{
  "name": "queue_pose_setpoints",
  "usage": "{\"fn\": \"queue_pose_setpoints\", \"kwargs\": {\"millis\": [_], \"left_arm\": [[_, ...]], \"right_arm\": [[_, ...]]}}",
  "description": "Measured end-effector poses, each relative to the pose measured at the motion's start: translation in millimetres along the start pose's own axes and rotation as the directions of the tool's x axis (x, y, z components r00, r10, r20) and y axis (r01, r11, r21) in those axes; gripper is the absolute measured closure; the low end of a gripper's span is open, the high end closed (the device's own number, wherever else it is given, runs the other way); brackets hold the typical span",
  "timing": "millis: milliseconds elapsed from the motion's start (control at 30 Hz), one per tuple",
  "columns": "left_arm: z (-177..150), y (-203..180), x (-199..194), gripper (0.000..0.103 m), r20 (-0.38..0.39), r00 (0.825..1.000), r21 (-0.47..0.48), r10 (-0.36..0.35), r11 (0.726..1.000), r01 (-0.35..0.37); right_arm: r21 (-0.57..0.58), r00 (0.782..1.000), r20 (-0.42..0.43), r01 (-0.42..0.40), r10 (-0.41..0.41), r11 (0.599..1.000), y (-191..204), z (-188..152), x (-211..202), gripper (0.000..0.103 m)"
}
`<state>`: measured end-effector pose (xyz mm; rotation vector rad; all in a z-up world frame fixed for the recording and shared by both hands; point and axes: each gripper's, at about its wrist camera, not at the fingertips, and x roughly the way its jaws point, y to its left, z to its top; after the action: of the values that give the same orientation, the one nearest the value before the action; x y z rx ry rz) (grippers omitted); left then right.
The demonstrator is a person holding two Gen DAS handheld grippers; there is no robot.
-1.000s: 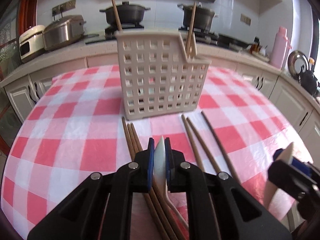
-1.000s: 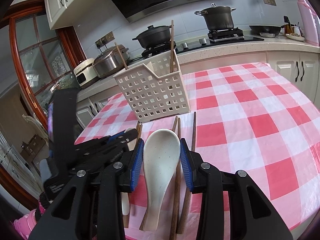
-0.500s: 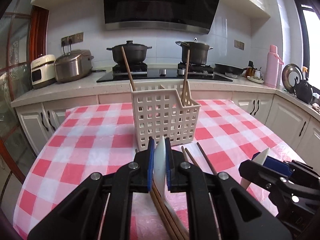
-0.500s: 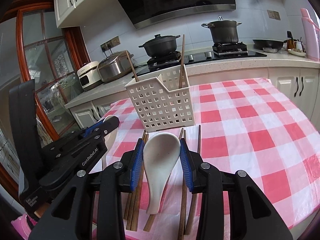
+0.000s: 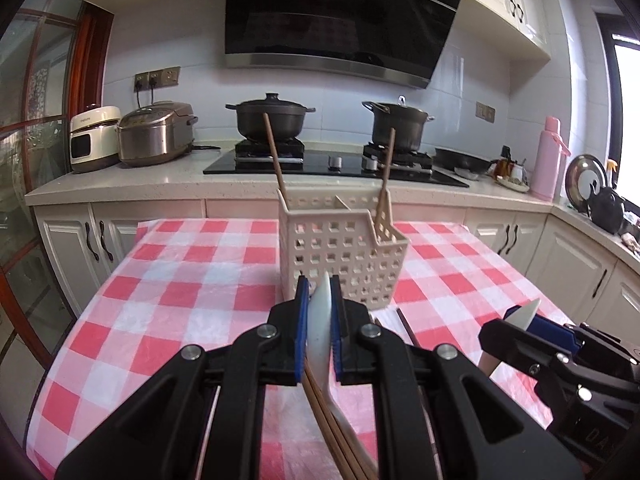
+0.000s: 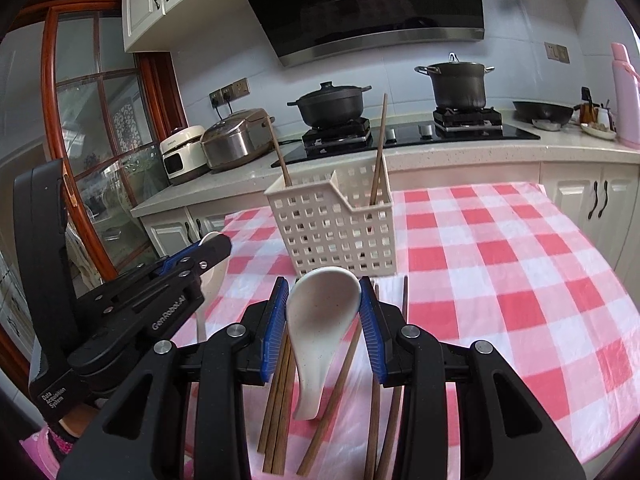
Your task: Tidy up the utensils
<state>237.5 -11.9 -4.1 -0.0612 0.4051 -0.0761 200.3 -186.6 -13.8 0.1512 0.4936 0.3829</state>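
My left gripper (image 5: 319, 308) is shut on a white ceramic spoon (image 5: 320, 332), held edge-on above the checked tablecloth. My right gripper (image 6: 323, 308) is shut on a second white ceramic spoon (image 6: 318, 320), gripped across its bowl, handle hanging down. A white perforated utensil basket (image 5: 340, 252) stands ahead of both grippers and also shows in the right wrist view (image 6: 334, 224); two wooden chopsticks (image 6: 378, 148) stand in it. Several brown chopsticks (image 6: 280, 400) lie on the cloth below the grippers. Each gripper appears in the other's view, the right one (image 5: 524, 316) and the left one (image 6: 212, 248).
The table (image 5: 168, 288) has a red and white checked cloth. Behind it runs a counter with a stove, two dark pots (image 5: 270, 120), a rice cooker (image 5: 154, 132) and a pink flask (image 5: 550, 156). White cabinets (image 6: 596, 200) stand below the counter.
Both grippers have risen and pulled back from the table, each carrying its spoon. The basket now looks smaller and farther away. The chopsticks stay on the cloth.
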Motion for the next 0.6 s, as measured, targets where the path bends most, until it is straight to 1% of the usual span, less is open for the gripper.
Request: {"fn": "queue_pose_setpoints", "kwargs": {"millis": [100, 200, 433, 600], "left_arm": [[10, 4, 7, 0.093, 0.009, 1.0, -0.011, 0.01, 1.0, -0.01], [23, 5, 11, 0.093, 0.035, 0.999, -0.011, 0.028, 1.0, -0.028], [53, 2, 19, 0.093, 0.089, 0.995, -0.007, 0.054, 0.999, -0.053], [72, 1, 27, 0.093, 0.107, 0.992, -0.011, 0.064, 0.998, -0.064]], "right_arm": [[-0.003, 1.0, -0.001, 0.004, -0.004, 1.0, -3, 10, 7, 0.067], [-0.011, 1.0, 0.004, 0.008, -0.008, 1.0, -4, 20, 12, 0.067], [-0.039, 0.999, 0.038, 0.028, -0.026, 0.999, -5, 47, 20, 0.067], [-0.055, 0.997, 0.064, 0.044, -0.04, 0.998, -6, 67, 27, 0.067]]}}
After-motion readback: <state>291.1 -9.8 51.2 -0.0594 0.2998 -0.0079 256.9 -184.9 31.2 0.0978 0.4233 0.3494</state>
